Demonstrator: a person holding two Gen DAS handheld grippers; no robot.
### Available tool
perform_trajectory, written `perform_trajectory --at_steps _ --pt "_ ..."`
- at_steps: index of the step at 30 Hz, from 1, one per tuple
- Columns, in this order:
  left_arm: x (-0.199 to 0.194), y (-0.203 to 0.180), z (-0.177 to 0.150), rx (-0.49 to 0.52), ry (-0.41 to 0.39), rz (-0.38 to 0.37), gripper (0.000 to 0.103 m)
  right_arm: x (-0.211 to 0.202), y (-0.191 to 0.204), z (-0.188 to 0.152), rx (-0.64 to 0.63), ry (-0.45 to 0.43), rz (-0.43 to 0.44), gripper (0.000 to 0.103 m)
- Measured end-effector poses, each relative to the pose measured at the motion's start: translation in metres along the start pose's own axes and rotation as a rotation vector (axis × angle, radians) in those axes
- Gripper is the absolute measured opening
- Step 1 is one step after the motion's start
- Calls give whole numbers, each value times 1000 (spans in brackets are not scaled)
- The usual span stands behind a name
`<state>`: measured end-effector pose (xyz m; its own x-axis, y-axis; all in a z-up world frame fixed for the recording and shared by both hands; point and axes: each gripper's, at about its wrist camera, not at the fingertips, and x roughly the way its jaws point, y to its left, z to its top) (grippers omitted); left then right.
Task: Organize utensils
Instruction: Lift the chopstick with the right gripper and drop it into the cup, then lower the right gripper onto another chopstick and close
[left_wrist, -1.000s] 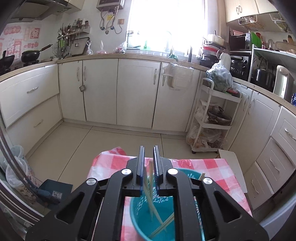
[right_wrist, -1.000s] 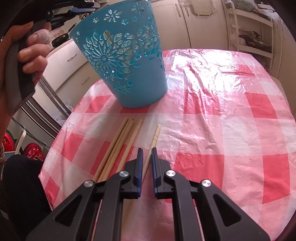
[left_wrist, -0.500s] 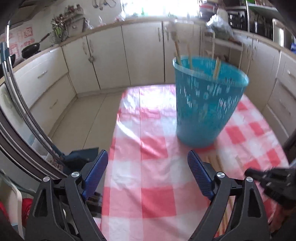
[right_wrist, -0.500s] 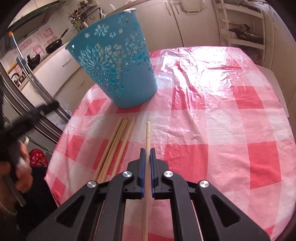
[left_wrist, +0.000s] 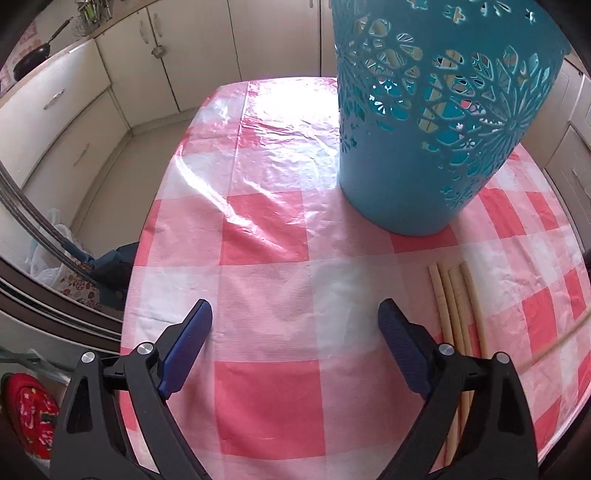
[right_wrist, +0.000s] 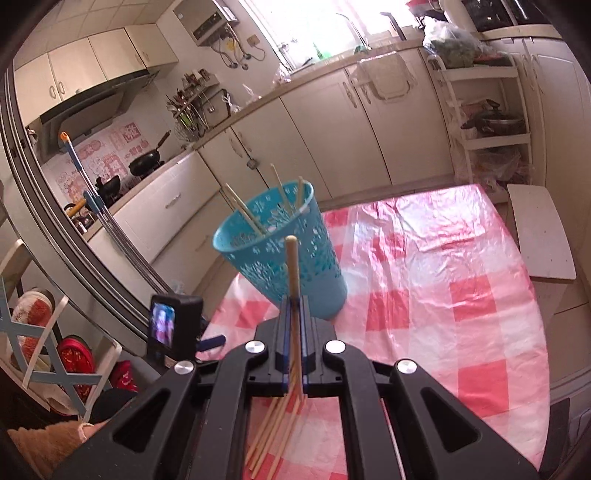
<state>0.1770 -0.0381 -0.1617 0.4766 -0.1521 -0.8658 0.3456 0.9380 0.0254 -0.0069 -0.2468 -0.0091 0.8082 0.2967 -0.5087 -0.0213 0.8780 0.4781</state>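
Observation:
A blue cut-out basket (left_wrist: 436, 122) stands on the pink checked tablecloth (left_wrist: 266, 288) and holds several chopsticks (right_wrist: 243, 212). More wooden chopsticks (left_wrist: 452, 310) lie on the cloth in front of it, to the right of my left gripper (left_wrist: 295, 317), which is open and empty low over the cloth. My right gripper (right_wrist: 294, 301) is shut on one chopstick (right_wrist: 292, 266) and holds it raised above the table, pointing toward the basket (right_wrist: 284, 254). Loose chopsticks (right_wrist: 273, 432) lie below it.
The table's left edge (left_wrist: 147, 236) drops to the kitchen floor. White cabinets (right_wrist: 332, 122) line the walls, and a white shelf trolley (right_wrist: 487, 110) stands at the far right. A white stool (right_wrist: 543, 232) sits beside the table. The left gripper's camera (right_wrist: 173, 325) shows at lower left.
My left gripper let go of a chopstick into the basket, opened and dropped low to the cloth. My right gripper closed on a chopstick and lifted it off the table.

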Motion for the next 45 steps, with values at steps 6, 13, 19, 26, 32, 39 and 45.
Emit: perform_trajectory --at_steps 6,13,19,26,32,39,45 --pt "6 -4 -1 13 -46 -9 96 -15 14 36 -42 -81 40 5" --pt "6 -4 1 5 -64 -4 96 -20 15 50 -48 -106 58 3" --pt "5 -3 -1 4 -73 -5 96 -12 14 51 -73 -52 25 3" --pt "5 -3 -1 4 -75 -6 96 68 -31 -1 -97 236 -203 55" --pt "5 -3 -1 4 -75 -6 96 131 -56 -10 -93 308 -325 38" --pt "5 -3 -2 5 -75 -5 96 166 -44 -22 -269 341 -444 10" --pt "6 -3 -2 5 -75 -5 96 109 -49 -4 -103 248 -316 6"
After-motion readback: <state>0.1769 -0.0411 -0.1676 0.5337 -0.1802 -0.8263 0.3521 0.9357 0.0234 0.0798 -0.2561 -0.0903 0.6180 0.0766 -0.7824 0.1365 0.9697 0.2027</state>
